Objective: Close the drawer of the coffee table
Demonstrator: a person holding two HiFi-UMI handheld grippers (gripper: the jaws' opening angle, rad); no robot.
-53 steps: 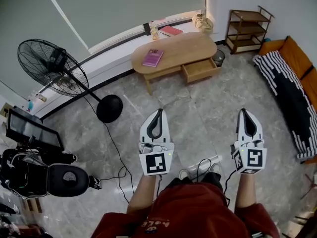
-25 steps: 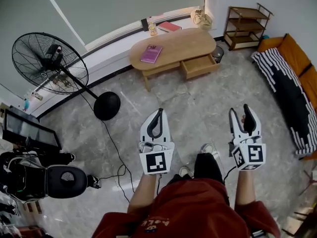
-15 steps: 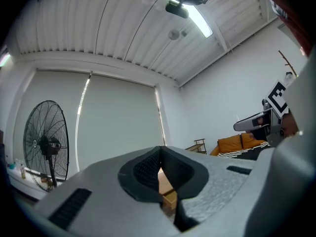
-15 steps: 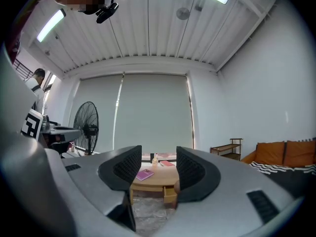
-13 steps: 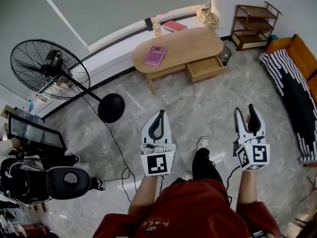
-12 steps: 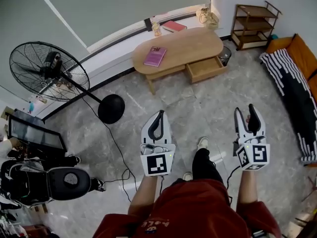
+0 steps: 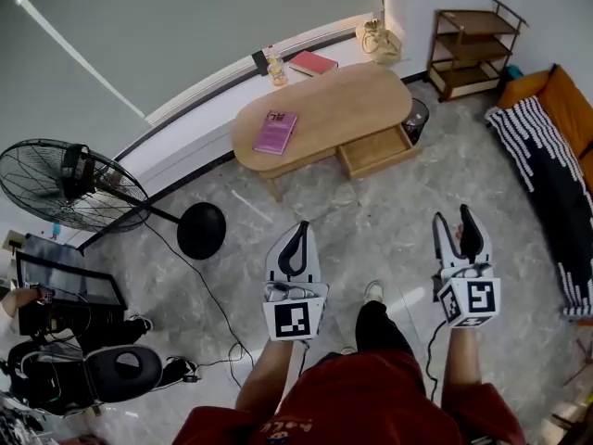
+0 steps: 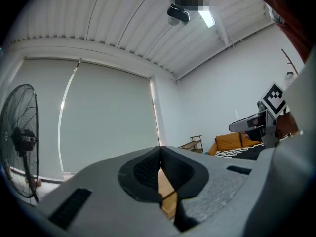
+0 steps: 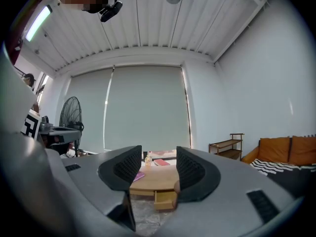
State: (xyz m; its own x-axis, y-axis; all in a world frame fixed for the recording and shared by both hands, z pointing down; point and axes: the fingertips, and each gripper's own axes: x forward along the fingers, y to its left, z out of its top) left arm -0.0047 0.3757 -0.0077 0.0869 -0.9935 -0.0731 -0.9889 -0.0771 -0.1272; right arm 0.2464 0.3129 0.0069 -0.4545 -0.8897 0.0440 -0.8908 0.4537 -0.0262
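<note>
Both grippers point level across the grey stone floor [image 7: 371, 221] toward the coffee table [image 7: 343, 95], which stands well apart from them below the window blind. I judge this to be the approach, with neither tool yet near enough to act. The left gripper [image 7: 298, 227] has its jaws pressed together at the tips with nothing between them; only a sliver of the table's wood shows through the slit below. The right gripper [image 7: 452, 217] has its jaws spread and empty. Its own view frames the drawer [image 9: 164, 199] in the gap between them, which suggests to me that this is the hand lined up for the push. The drawer hangs from the underside of the oval top at its right end, on the side facing me, and it is pulled well out. It is a shallow box of the same pale wood as the table, its inside looks bare, and I cannot make out a handle from here. A pink book [image 7: 275, 131] lies on the top towards the left end, clear of the drawer. A flat press on the drawer's front should send it home
</note>
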